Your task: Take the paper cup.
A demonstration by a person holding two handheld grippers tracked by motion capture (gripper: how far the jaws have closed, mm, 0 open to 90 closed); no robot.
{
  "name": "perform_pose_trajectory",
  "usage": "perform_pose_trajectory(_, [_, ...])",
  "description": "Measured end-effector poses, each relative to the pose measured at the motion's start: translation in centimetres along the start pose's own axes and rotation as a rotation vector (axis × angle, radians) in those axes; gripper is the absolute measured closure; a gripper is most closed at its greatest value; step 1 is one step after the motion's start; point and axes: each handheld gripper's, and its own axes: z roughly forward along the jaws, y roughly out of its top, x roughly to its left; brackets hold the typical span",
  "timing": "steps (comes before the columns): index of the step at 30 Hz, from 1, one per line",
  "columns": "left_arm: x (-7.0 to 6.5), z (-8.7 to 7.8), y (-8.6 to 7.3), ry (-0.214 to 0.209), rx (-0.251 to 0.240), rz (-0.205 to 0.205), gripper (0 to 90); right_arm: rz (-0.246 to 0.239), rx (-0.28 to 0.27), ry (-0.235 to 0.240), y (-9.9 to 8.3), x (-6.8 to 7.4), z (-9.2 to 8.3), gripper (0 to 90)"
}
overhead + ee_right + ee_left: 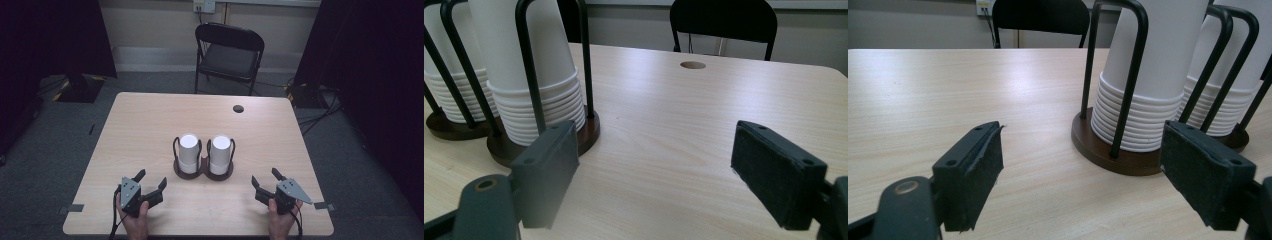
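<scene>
Start pose: both grippers idle, cups not yet touched.

L gripper [149, 184] & R gripper [266, 181] rest low at the near edge of the desk [150, 115], each w/ fingers [975, 165] spread wide, nothing between them. Two stacks of white paper cups sit upside down in a twin wire holder [203, 169] at desk centre: L stack [189, 152] & R stack [220, 152], side by side, each inside its own black hoops. Both grippers are near the holder but apart from it; the left gripper view looks at the holder from its left, the right gripper view from its right. Judging by this, the reach-in hasn't begun. Next move prob. calls for one gripper going forward & up to a stack's top, fingers either side of the top cup, closing gently since thin paper crushes, then lifting straight up clear of the hoops; other gripper may need to steady the holder's base.
</scene>
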Motion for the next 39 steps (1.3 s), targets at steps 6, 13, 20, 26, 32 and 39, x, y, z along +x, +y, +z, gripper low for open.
perform_pose_trajectory(6, [0.2,0.1,0.1,-0.025,0.023,-0.026,17.3,-0.005,0.002,-0.008,0.0,0.2,0.1,18.6])
perform_pose_trajectory(13, [0.2,0.4,0.2,-0.018,0.059,-0.024,17.4,-0.007,0.013,-0.09,0.1,0.9,0.3,13.9])
perform_pose_trajectory(20, [0.3,0.0,0.1,-0.047,0.042,-0.038,19.9,0.006,0.007,-0.059,0.1,0.7,0.3,17.7])
perform_pose_trajectory(26, [0.1,-0.7,0.2,-0.075,0.031,-0.068,22.8,0.009,-0.001,-0.091,0.0,0.9,0.1,18.8])
perform_pose_trajectory(32, [-1.0,-0.8,0.5,-0.098,0.033,-0.051,23.1,-0.003,0.024,-0.087,0.1,1.0,0.3,20.4])
perform_pose_trajectory(39, [-2.1,-0.7,1.4,-0.114,0.02,-0.032,22.0,0.006,0.03,-0.096,0.1,1.0,0.3,22.3])
